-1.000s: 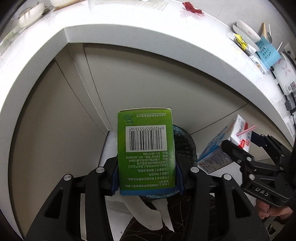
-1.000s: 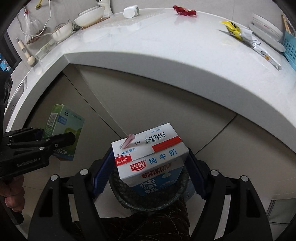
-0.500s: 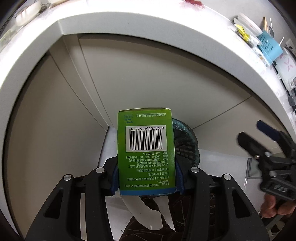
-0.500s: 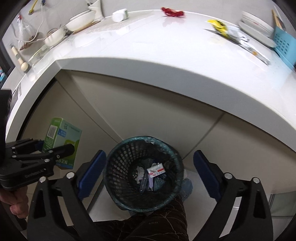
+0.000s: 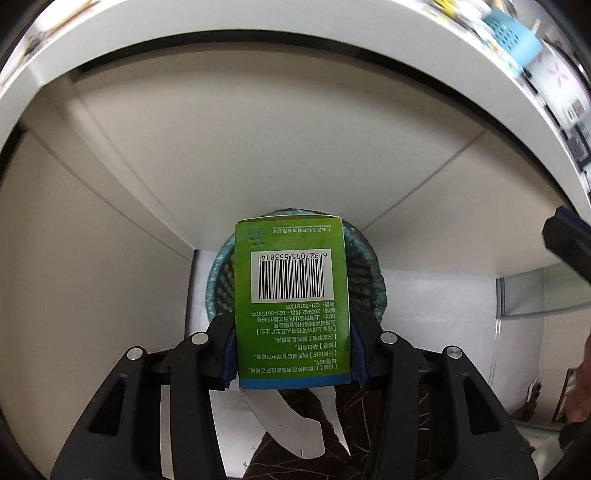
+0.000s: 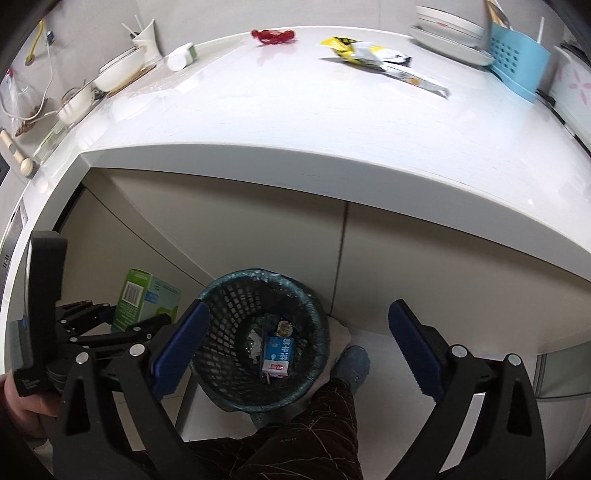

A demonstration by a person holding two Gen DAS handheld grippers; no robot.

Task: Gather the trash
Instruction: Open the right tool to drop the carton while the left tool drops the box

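A green medicine box (image 5: 291, 295) with a barcode is clamped between the blue pads of my left gripper (image 5: 293, 352), which is shut on it. The box hangs over the near rim of a dark mesh trash bin (image 5: 365, 266) lined with a bag. In the right wrist view the same box (image 6: 136, 299) sits left of the bin (image 6: 221, 314). My right gripper (image 6: 298, 308) stands wide open above the bin, with nothing between its pads. A blue and white milk carton (image 6: 277, 350) lies inside the bin among other scraps.
The white counter (image 6: 332, 140) overhangs the bin. On it lie a red wrapper (image 6: 273, 36) and a yellow wrapper (image 6: 365, 55), with a blue basket (image 6: 517, 62), plates and bowls. The person's leg (image 6: 314, 424) and shoe (image 6: 352, 365) are beside the bin.
The right gripper opened and the milk carton dropped from it into the bin. The left gripper moved down and over the bin with the green box still held.
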